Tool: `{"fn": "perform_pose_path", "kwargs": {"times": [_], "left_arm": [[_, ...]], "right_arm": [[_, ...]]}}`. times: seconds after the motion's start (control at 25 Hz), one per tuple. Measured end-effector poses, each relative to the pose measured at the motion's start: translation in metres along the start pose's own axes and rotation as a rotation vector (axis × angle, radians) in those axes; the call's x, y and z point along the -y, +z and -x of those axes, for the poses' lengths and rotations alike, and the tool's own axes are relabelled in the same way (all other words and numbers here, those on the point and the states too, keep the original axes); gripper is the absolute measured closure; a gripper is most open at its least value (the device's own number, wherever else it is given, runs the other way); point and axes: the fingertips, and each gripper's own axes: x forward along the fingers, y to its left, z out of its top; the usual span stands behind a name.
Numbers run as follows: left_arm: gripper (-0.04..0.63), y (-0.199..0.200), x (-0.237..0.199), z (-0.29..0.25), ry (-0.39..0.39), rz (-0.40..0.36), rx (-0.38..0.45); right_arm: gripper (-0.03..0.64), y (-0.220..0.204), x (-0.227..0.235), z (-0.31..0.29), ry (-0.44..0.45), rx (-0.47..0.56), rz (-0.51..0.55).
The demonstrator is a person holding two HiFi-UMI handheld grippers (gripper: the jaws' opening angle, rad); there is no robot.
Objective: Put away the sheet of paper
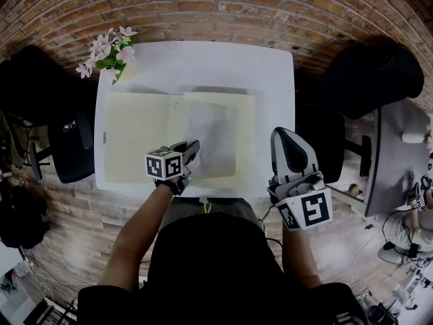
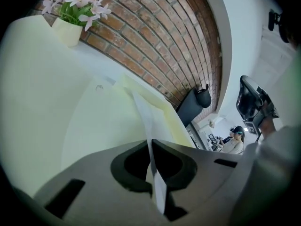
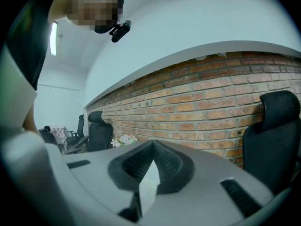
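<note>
Paper (image 1: 213, 137) is pinched by its near edge in your left gripper (image 1: 192, 146), whose fingers (image 2: 184, 165) are clamped tight on the sheet. It stands raised and tilted over the 3 o'clock half of an open pale-yellow folder (image 1: 135, 147). That folder lies flat on the white counter (image 1: 203, 63), and a pot of pink flowers (image 1: 108, 51) sits at the counter's 10 o'clock corner. Your right gripper (image 1: 289, 137) is held just past the counter's 4 o'clock edge. It points toward the brick wall (image 3: 211, 93) at 12 o'clock, fingers pressed together with nothing between them.
</note>
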Motion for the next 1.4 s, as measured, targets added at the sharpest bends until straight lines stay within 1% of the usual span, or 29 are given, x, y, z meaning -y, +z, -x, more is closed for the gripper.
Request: {"fn": "perform_pose_path", "kwargs": {"times": [0.2,0.44,0.56,0.68,0.8,0.92,1.08,1.12,1.16,1.2,1.28,1.4], "left_arm": [[0.569,-0.001,0.010,-0.007,-0.011,-0.011,-0.028],[0.569,-0.004,0.013,-0.011,0.009,-0.039,-0.048],[0.569,-0.010,0.013,-0.015,0.019,-0.050,-0.089],[0.569,-0.020,0.020,-0.020,0.004,-0.062,-0.153],[0.569,-0.025,0.026,-0.025,-0.010,-0.072,-0.188],[0.568,-0.024,0.026,-0.026,0.003,-0.077,-0.193],[0.565,-0.019,0.021,-0.023,0.031,-0.076,-0.168],[0.540,-0.018,0.020,-0.022,0.038,-0.072,-0.160],[0.453,-0.017,0.018,-0.021,0.044,-0.070,-0.152],[0.433,-0.016,0.017,-0.020,0.049,-0.070,-0.143],[0.431,-0.013,0.015,-0.017,0.061,-0.083,-0.123],[0.363,-0.008,0.009,-0.011,0.104,-0.146,-0.110]], "right_arm": [[0.603,0.000,0.005,0.002,0.003,0.007,-0.003],[0.603,-0.001,0.007,0.006,0.008,0.008,-0.005],[0.603,-0.002,0.009,0.008,0.008,0.011,-0.008],[0.603,-0.002,0.010,0.012,0.005,0.011,-0.008],[0.603,-0.002,0.012,0.015,0.004,0.013,-0.009],[0.603,-0.002,0.014,0.018,0.003,0.016,-0.010],[0.603,-0.003,0.016,0.021,0.004,0.016,-0.014],[0.603,-0.003,0.016,0.022,0.006,0.017,-0.015],[0.603,-0.003,0.015,0.022,0.008,0.018,-0.015],[0.603,-0.003,0.015,0.022,0.010,0.019,-0.015],[0.603,-0.002,0.013,0.022,0.014,0.021,-0.015],[0.603,-0.001,0.011,0.022,0.019,0.025,-0.012]]}}
